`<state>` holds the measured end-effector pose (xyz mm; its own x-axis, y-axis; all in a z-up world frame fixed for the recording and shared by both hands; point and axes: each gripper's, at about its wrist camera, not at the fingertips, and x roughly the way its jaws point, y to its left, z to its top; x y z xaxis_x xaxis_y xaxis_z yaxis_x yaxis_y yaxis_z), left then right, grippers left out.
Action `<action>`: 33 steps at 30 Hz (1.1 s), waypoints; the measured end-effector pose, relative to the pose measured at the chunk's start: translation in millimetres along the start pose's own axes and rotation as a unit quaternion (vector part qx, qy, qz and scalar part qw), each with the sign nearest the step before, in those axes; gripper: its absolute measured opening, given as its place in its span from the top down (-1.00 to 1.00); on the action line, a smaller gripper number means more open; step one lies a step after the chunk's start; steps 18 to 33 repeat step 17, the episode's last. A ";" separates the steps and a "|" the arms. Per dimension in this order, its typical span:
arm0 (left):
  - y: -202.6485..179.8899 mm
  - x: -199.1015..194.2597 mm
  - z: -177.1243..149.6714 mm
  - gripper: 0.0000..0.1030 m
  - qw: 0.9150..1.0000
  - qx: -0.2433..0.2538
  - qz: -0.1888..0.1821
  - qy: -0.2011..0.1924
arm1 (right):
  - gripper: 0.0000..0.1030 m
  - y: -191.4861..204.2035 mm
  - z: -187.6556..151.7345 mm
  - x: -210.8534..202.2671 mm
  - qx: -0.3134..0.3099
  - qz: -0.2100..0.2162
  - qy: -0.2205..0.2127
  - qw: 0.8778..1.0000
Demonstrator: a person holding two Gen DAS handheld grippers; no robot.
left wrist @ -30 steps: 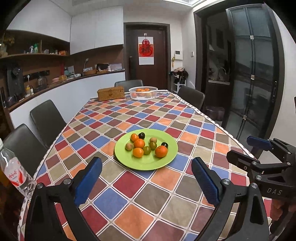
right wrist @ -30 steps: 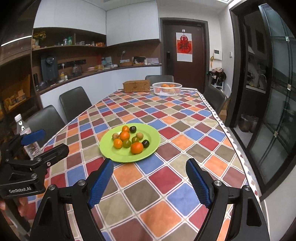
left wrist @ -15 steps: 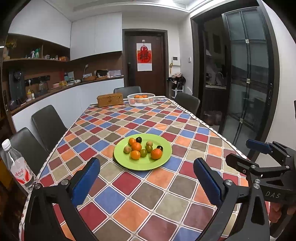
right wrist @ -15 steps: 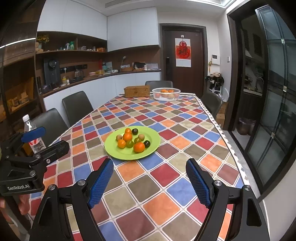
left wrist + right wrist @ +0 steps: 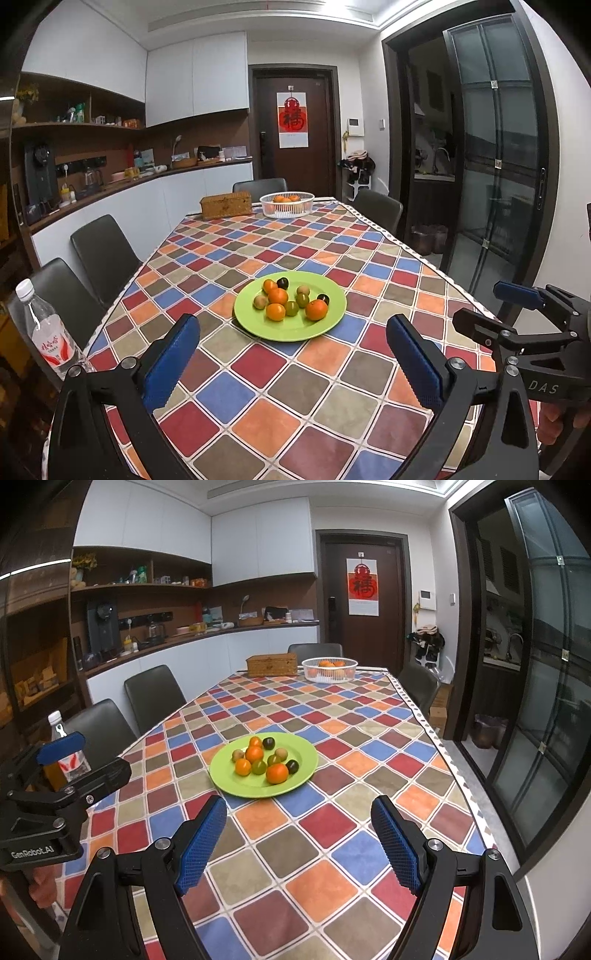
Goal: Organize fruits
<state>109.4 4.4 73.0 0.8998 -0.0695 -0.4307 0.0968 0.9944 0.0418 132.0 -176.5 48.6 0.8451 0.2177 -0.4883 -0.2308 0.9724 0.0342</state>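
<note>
Claws both spread (empty), green plate [image 5: 258,325] ahead, sunflowers [image 5: 84,562] only in right view

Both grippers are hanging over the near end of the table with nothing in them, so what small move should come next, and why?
Probably ease the right gripper forward toward the green plate and the nearest orange. Both it and the left gripper are open and empty, short of the plate, and all the loose fruit sits there, with the white basket far across the table.

Plate [image 5: 295,330] – glossy plastic, smooth.
</note>
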 end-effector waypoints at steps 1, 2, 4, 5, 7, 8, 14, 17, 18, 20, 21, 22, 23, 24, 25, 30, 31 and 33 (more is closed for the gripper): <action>0.1 -0.7 0.5 -1.00 1.000 -0.001 -0.001 -0.001 | -0.58 0.1 -0.2 0.1 0.000 0.000 -0.001 1.000; 0.3 -1.5 1.0 -1.00 1.000 -0.002 -0.001 -0.001 | -0.58 -0.2 -0.4 -0.5 0.000 -0.001 -0.002 1.000; 0.2 -1.6 1.7 -0.99 1.000 -0.002 0.000 0.001 | -0.58 0.0 -0.6 -1.5 0.000 0.000 -0.002 1.000; 0.7 -2.3 1.9 -1.00 1.000 -0.002 0.000 0.001 | -0.58 0.0 -0.7 -1.5 0.000 0.000 -0.002 1.000; 0.5 -4.1 2.6 -1.00 1.000 -0.002 -0.001 0.000 | -0.58 -0.3 -0.9 -1.4 0.001 0.001 0.000 1.000; 0.7 -3.6 3.1 -1.00 1.000 -0.002 0.001 0.000 | -0.58 -0.2 -1.1 -1.7 0.001 0.002 0.001 1.000; -0.3 -5.3 4.6 -1.00 1.000 -0.001 0.002 -0.003 | -0.58 0.1 -0.9 -4.4 0.002 0.002 0.001 1.000; -0.9 -5.5 5.8 -1.00 1.000 -0.002 0.002 -0.002 | -0.58 -0.1 -1.0 -4.1 0.002 0.001 0.001 1.000; -0.9 -5.5 5.8 -1.00 1.000 -0.002 0.002 -0.002 | -0.58 -0.1 -1.0 -4.1 0.002 0.001 0.001 1.000; -0.9 -5.5 5.8 -1.00 1.000 -0.002 0.002 -0.002 | -0.58 -0.1 -1.0 -4.1 0.002 0.001 0.001 1.000; -0.9 -5.5 5.8 -1.00 1.000 -0.002 0.002 -0.002 | -0.58 -0.1 -1.0 -4.1 0.002 0.001 0.001 1.000; -0.9 -5.5 5.8 -1.00 1.000 -0.002 0.002 -0.002 | -0.58 -0.1 -1.0 -4.1 0.002 0.001 0.001 1.000; -0.9 -5.5 5.8 -1.00 1.000 -0.002 0.002 -0.002 | -0.58 -0.1 -1.0 -4.1 0.002 0.001 0.001 1.000; -0.9 -5.5 5.8 -1.00 1.000 -0.002 0.002 -0.002 | -0.58 -0.1 -1.0 -4.1 0.002 0.001 0.001 1.000; -0.9 -5.5 5.8 -1.00 1.000 -0.002 0.002 -0.002 | -0.58 -0.1 -1.0 -4.1 0.002 0.001 0.001 1.000; -0.9 -5.5 5.8 -1.00 1.000 -0.002 0.002 -0.002 | -0.58 -0.1 -1.0 -4.1 0.002 0.001 0.001 1.000; -0.9 -5.5 5.8 -1.00 1.000 -0.002 0.002 -0.002 | -0.58 -0.1 -1.0 -4.1 0.002 0.001 0.001 1.000; -0.9 -5.5 5.8 -1.00 1.000 -0.002 0.002 -0.002 | -0.58 -0.1 -1.0 -4.1 0.002 0.001 0.001 1.000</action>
